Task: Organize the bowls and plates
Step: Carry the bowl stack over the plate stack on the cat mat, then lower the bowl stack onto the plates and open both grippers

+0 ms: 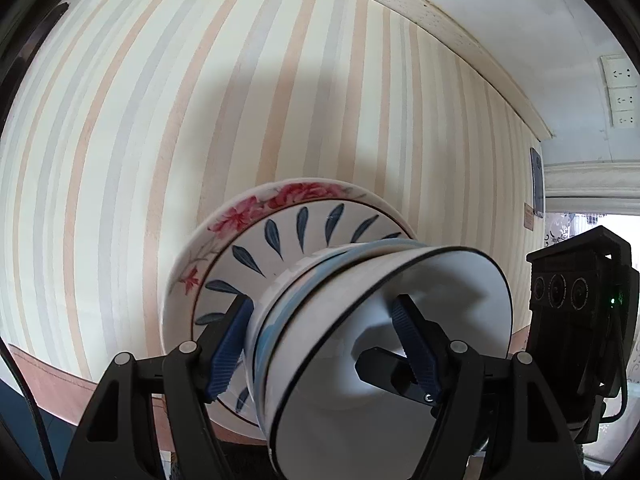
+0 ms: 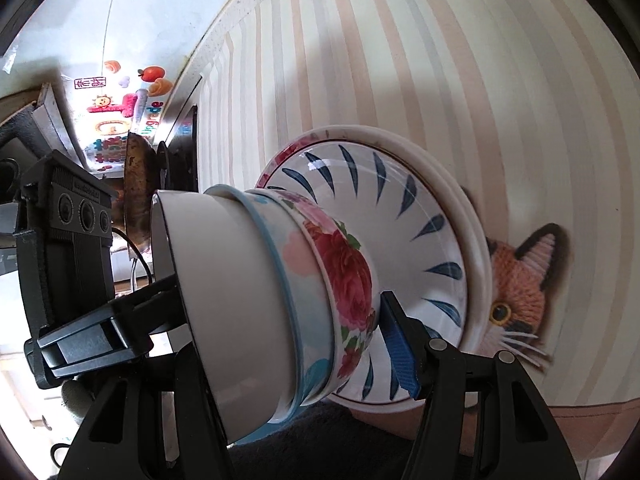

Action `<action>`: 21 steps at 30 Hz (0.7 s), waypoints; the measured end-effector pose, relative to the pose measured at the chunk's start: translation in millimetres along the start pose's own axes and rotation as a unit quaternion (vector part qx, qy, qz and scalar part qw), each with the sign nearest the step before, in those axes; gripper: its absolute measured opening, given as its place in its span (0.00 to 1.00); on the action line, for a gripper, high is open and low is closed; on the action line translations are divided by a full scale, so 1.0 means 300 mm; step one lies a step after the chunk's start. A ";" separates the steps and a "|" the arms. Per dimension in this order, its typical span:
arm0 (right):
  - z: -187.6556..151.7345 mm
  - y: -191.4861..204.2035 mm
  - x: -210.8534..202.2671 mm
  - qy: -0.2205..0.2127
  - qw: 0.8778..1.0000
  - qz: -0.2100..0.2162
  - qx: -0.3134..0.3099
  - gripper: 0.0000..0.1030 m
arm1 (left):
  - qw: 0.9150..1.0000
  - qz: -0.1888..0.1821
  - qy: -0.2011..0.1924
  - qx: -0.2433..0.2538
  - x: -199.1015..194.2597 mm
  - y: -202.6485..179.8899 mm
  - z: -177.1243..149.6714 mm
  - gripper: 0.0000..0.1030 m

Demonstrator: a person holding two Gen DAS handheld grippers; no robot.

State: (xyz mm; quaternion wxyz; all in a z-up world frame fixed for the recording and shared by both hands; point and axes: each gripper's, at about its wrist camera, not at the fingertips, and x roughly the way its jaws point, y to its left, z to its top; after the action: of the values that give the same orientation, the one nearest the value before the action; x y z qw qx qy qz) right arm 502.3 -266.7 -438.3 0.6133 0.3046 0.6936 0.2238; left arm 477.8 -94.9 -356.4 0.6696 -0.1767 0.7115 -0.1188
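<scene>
A stack of nested bowls point(image 1: 360, 300) stands on a blue-leaf plate point(image 1: 288, 236) and a red-flower plate point(image 1: 248, 212) on the striped tablecloth. The top white bowl with a black rim point(image 1: 420, 320) opens toward me. My left gripper point(image 1: 324, 344) is shut on the bowl stack, one finger outside, one inside the white bowl. In the right wrist view the same stack point(image 2: 280, 288) shows a rose bowl point(image 2: 348, 276) and a blue-rimmed bowl point(image 2: 276, 264) on the leaf plate point(image 2: 420, 236). My right gripper point(image 2: 292, 340) is shut on the stack from the other side.
The striped tablecloth point(image 1: 200, 100) has a cat picture point(image 2: 524, 292) behind the plates. The other gripper's body point(image 1: 576, 308) stands to the right of the stack. Wall sockets point(image 1: 618, 92) sit at the far right. A dark pan point(image 2: 138, 184) and stickers are at the left.
</scene>
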 end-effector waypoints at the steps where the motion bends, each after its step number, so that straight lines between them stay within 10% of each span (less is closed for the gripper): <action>1: 0.002 0.002 0.004 -0.001 1.000 0.000 0.001 0.60 | 1.000 0.000 0.000 0.001 0.000 0.003 0.003 0.68; 21: 0.029 0.013 0.040 -0.014 1.000 -0.013 -0.003 0.60 | 1.000 0.000 -0.004 0.007 0.012 0.036 0.014 0.68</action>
State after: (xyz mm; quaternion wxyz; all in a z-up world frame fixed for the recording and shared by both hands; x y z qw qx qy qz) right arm 510.6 -256.1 -445.3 0.6269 0.2964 0.6882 0.2135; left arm 481.0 -86.3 -364.5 0.6736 -0.1727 0.7080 -0.1229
